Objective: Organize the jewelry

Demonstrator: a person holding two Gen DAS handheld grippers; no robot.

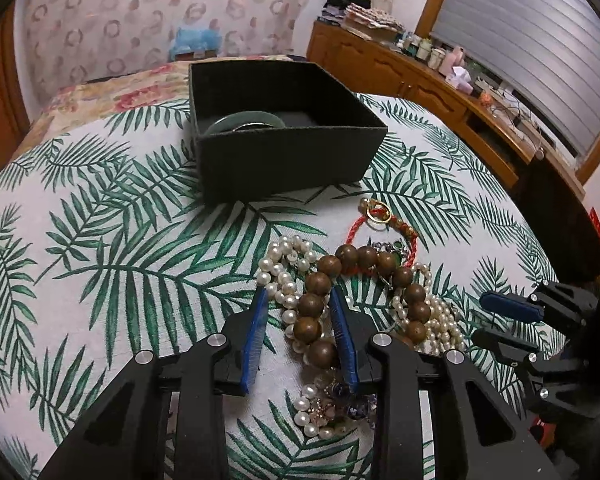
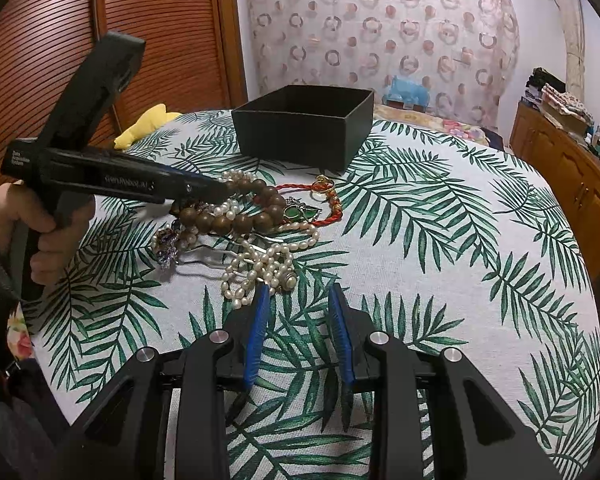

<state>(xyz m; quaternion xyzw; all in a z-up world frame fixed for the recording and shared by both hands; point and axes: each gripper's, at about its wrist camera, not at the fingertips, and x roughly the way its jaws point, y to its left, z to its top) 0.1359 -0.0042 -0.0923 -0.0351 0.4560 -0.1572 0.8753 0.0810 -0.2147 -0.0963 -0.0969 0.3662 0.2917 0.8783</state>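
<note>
A heap of jewelry lies on the leaf-print cloth [image 1: 100,240]. My left gripper [image 1: 298,292] is down in the heap, its blue pads closed against a brown wooden bead bracelet [image 1: 346,256] and some pearls of a white pearl strand [image 1: 284,276] beside it. In the right wrist view, the left gripper [image 2: 220,190] has its tip on the same bracelet [image 2: 240,222]. My right gripper [image 2: 299,288] is open and empty, just short of the pearl strand [image 2: 268,264]. A red cord bracelet [image 1: 356,228] carries a gold ring [image 1: 378,212]. Behind stands a black open box [image 1: 292,160] with a green bangle [image 1: 228,122] inside.
A person's hand [image 2: 40,240] holds the left gripper's handle. A green pendant [image 2: 300,213] and a metal hair pin [image 2: 204,260] lie in the heap. A yellow soft item [image 2: 148,124] sits at the far left edge. A cluttered wooden cabinet [image 1: 420,80] runs along the right.
</note>
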